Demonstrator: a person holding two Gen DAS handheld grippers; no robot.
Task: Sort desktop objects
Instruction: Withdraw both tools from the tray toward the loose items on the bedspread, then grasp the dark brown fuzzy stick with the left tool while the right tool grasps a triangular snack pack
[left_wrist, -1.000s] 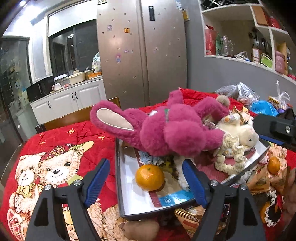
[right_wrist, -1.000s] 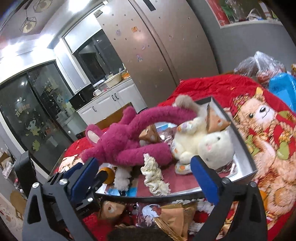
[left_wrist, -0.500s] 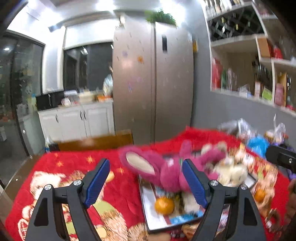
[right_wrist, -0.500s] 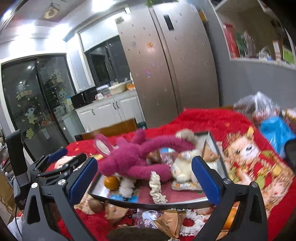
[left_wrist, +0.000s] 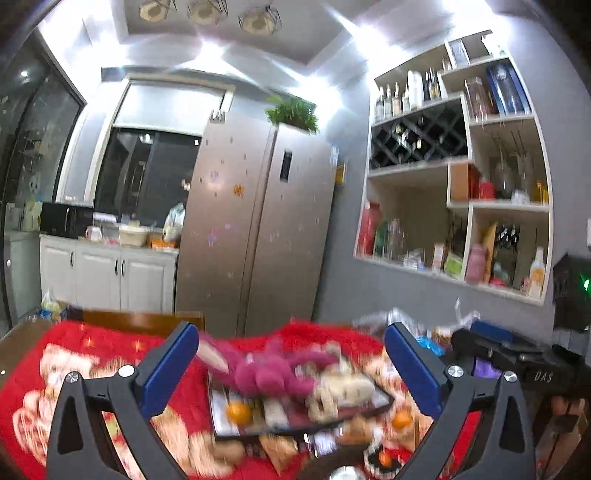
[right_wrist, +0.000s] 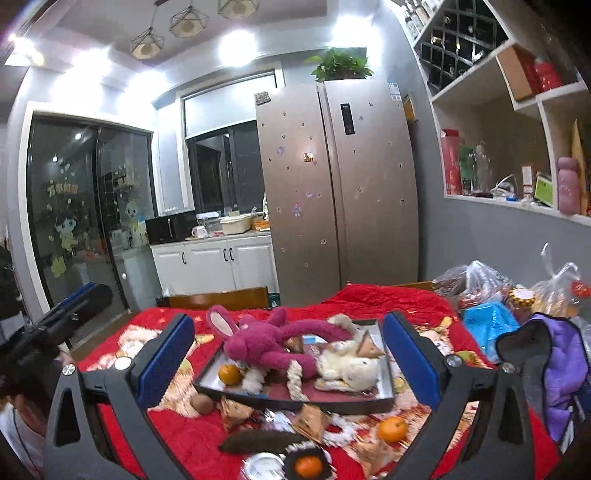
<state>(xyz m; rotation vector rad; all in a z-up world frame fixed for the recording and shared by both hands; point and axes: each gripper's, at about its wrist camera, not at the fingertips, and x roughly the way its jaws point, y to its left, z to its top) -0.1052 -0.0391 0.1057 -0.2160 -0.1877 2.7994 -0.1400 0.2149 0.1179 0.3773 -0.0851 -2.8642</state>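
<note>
Both tools wide open, empty — left tool (left_wrist: 288, 369), right tool (right_wrist: 288, 354) high above bench. Pink plush rabbit (right_wrist: 266, 343) sprawled over tray (right_wrist: 386, 400) with white plush (right_wrist: 351, 369), orange (right_wrist: 229, 374). Risk: snagging rabbit drags neighbours — tray tips.

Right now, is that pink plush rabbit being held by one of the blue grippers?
No: in the right wrist view the pink plush rabbit lies on the tray, with the right gripper open and well short of it.

Bright ceiling lights (right_wrist: 236, 48) glare; left view motion-blurred, fisheye edges warped dark.
</note>
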